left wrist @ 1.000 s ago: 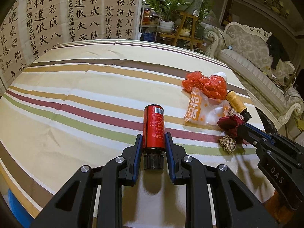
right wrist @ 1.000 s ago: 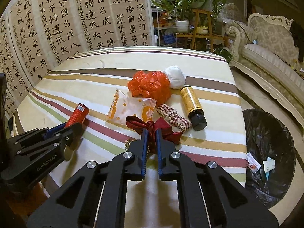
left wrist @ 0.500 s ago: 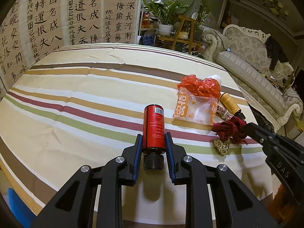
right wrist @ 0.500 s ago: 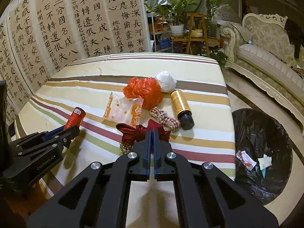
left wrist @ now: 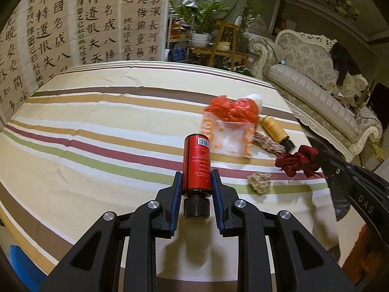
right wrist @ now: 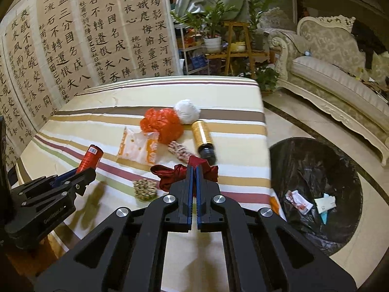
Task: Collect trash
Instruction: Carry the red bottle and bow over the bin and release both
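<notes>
My left gripper [left wrist: 196, 180] is shut on a red bottle [left wrist: 196, 161] with a black cap, held above the striped table [left wrist: 97, 131]. It shows in the right wrist view too [right wrist: 90, 157]. My right gripper [right wrist: 193, 170] is shut on a dark red ribbon [right wrist: 170, 176], lifted off the table; the ribbon also shows in the left wrist view [left wrist: 295, 161]. On the table lie an orange plastic bag [right wrist: 161, 125], a white paper ball [right wrist: 187, 108], a yellow bottle [right wrist: 204, 138], a clear orange-printed wrapper [right wrist: 138, 147], a checked ribbon [right wrist: 180, 149] and a straw-coloured tuft [right wrist: 144, 189].
A bin lined with a black bag [right wrist: 316, 189] stands on the floor right of the table and holds some scraps. A pale sofa [right wrist: 340, 77] lies beyond it. Calligraphy panels [right wrist: 85, 36] and plants on a wooden stand [right wrist: 218, 36] are behind the table.
My right gripper closed on the dark red ribbon and lifted it up and toward the bin side. The tuft stayed on the table. The left gripper kept hold of the red bottle and rose.
</notes>
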Demonstrator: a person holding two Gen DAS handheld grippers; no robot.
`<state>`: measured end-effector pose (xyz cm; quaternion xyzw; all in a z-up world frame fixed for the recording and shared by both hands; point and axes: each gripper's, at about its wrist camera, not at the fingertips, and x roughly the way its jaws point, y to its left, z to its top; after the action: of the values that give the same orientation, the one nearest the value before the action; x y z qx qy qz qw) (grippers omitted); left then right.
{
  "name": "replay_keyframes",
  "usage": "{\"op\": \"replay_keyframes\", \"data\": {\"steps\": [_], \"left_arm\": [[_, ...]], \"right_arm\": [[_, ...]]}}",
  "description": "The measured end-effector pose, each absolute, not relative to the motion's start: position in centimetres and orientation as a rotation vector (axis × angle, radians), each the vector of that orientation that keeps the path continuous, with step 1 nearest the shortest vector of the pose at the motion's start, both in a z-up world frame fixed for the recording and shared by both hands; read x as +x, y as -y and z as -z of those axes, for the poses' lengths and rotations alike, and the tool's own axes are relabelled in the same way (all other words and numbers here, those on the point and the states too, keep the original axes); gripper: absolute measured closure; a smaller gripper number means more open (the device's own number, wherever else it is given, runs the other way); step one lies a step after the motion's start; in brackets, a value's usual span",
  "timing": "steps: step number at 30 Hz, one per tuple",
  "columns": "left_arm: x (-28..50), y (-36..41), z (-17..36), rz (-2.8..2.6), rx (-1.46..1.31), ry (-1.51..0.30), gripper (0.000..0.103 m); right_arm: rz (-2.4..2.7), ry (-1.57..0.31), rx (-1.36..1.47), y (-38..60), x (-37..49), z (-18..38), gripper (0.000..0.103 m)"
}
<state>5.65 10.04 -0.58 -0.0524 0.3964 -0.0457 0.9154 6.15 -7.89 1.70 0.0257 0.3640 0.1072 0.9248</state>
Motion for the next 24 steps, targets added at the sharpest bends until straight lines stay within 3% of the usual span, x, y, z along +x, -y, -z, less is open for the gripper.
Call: {"op": "replay_keyframes", "data": {"steps": [24], "left_arm": [[6.5,4.2,-0.6,0.365,0.022,-0.785,0.078]], "right_arm": [[0.078,-0.709,0.133,21.8,4.5,-1.4,0.101]]}}
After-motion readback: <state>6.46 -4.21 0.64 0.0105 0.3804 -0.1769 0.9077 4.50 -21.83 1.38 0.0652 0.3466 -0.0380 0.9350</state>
